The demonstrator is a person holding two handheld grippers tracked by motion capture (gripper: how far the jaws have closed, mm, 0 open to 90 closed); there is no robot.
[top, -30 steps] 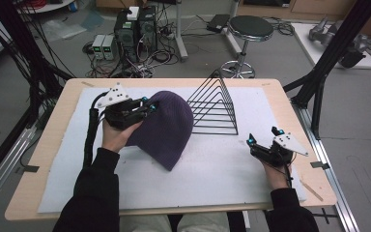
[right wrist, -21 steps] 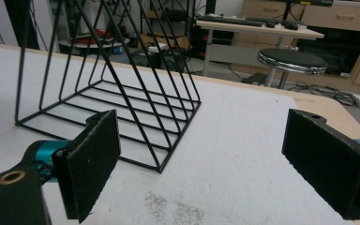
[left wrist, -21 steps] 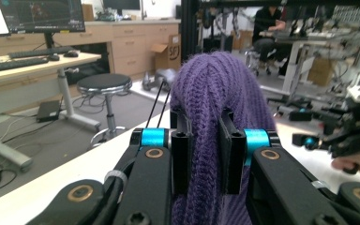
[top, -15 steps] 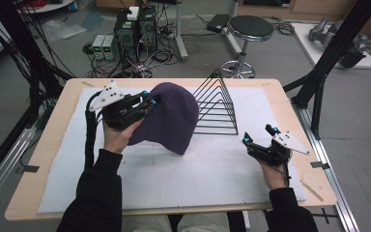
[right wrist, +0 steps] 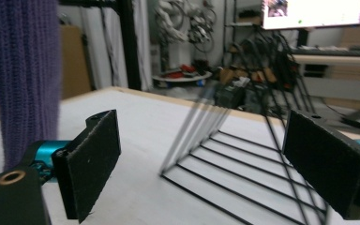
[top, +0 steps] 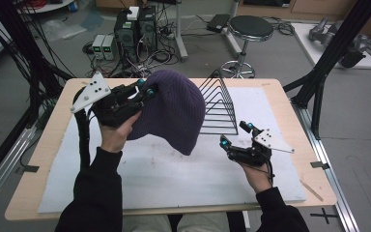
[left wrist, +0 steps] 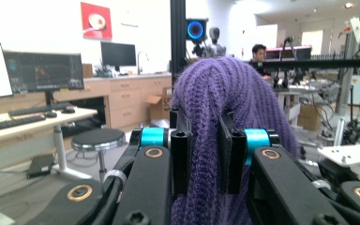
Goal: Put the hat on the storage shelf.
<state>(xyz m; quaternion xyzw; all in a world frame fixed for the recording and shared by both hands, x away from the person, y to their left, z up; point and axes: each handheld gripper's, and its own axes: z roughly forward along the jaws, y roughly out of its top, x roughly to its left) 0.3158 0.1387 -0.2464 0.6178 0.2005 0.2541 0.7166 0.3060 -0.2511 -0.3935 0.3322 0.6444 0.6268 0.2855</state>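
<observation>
One purple knitted beanie (top: 174, 108), clamped in the left gripper (top: 142, 93) jaws, has risen off the bench (top: 43, 145) beside the black wire rack (top: 217, 104), while the right gripper (top: 233, 137) jaws stand apart nearby, ready to assist.

Looking down from above onto the table (top: 280, 104); riding close behind each gripper's jaws; sharing the purple hat (top: 174, 108), at 10 o'clock rightward.

A black wire rack with triangular frames (top: 217, 108) is standing on the white foam mat (top: 183, 179) that is covering the light wooden table (top: 29, 193). Behind the table, a black round stool (top: 247, 30) and two dark computer towers (top: 135, 31) are sitting on the grey floor.
</observation>
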